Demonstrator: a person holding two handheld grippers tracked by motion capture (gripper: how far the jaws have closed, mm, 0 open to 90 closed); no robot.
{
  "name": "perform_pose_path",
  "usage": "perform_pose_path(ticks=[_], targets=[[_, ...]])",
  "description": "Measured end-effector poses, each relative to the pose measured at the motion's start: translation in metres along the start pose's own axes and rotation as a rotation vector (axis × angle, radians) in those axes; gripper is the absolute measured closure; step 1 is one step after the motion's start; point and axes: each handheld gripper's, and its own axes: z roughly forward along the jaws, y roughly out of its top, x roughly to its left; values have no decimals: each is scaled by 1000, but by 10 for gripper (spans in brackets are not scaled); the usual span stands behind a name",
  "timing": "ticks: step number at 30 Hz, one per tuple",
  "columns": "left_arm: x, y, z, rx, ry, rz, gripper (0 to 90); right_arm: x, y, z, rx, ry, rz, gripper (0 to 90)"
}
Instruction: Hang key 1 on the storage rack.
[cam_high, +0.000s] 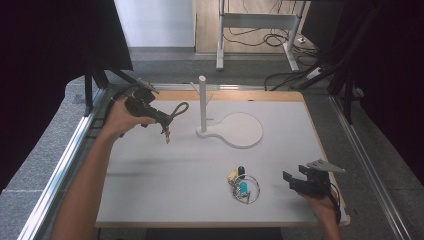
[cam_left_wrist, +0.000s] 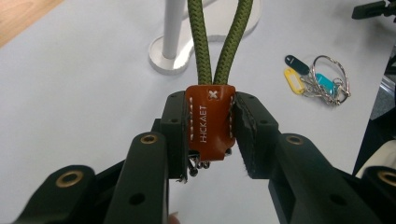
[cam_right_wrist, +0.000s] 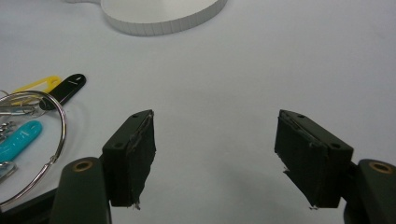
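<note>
The left gripper (cam_high: 159, 120) is clamping a green cord keychain (cam_left_wrist: 211, 123) by its leather tab, aloft beside the white peg stand (cam_high: 203, 102); keeping the loop open should help it hook on. The right gripper (cam_right_wrist: 219, 158) is idling, jaws spread.

I'm working in what looks like a lab: my white desk (cam_high: 150, 195) sits inside an aluminium rail frame (cam_high: 55, 175), dark curtains (cam_high: 45, 45) hang either side, and loose cables (cam_high: 260, 37) trail across the floor behind.
</note>
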Motion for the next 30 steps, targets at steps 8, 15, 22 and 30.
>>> perform_pose_path(ticks=[8, 15, 22, 30], targets=[[13, 10, 2, -14, -22, -19, 671, 0, 0, 1, 7, 3, -2, 291], [24, 18, -4, -52, -39, -34, 671, -2, -1, 2, 9, -2, 5, 291], [31, 27, -5, -67, -45, -48, 671, -1, -1, 2, 7, -5, 3, 291], [43, 42, -1, -65, -46, -63, 671, -2, 0, 2, 4, -5, -1, 291]])
